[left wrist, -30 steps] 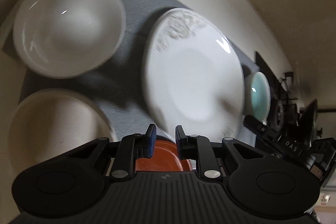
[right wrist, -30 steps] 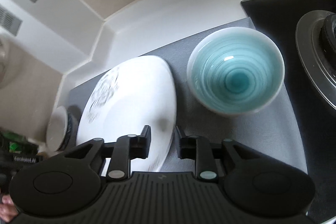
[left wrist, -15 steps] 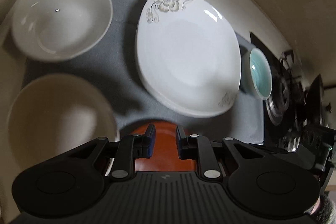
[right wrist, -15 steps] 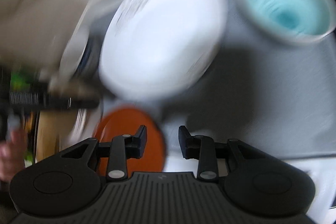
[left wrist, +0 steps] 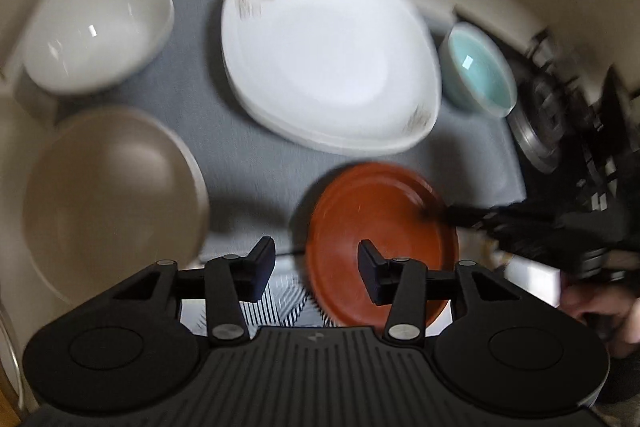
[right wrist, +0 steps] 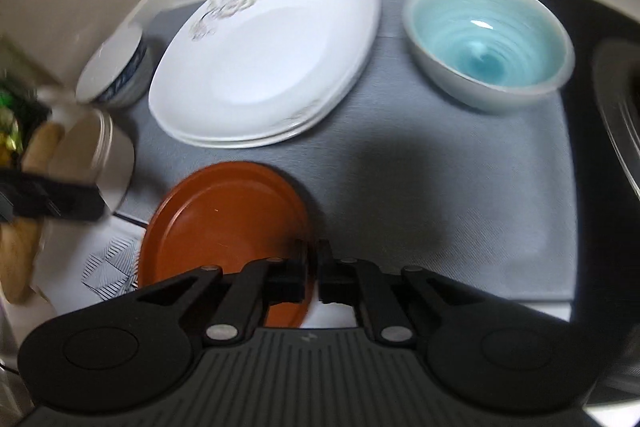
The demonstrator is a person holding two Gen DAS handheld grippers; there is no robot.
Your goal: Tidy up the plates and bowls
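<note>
The jaws of the left gripper (left wrist: pixel 316 271), nearly together a moment ago, are now spread apart and empty. The right gripper (right wrist: pixel 312 277) has been clamped on the orange plate (right wrist: pixel 224 223), lower centre of the frame; lifting seems imminent.

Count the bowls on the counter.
3: white bowl far left, tan bowl near left, turquoise bowl far right by the stove. Others may be hidden.
</note>
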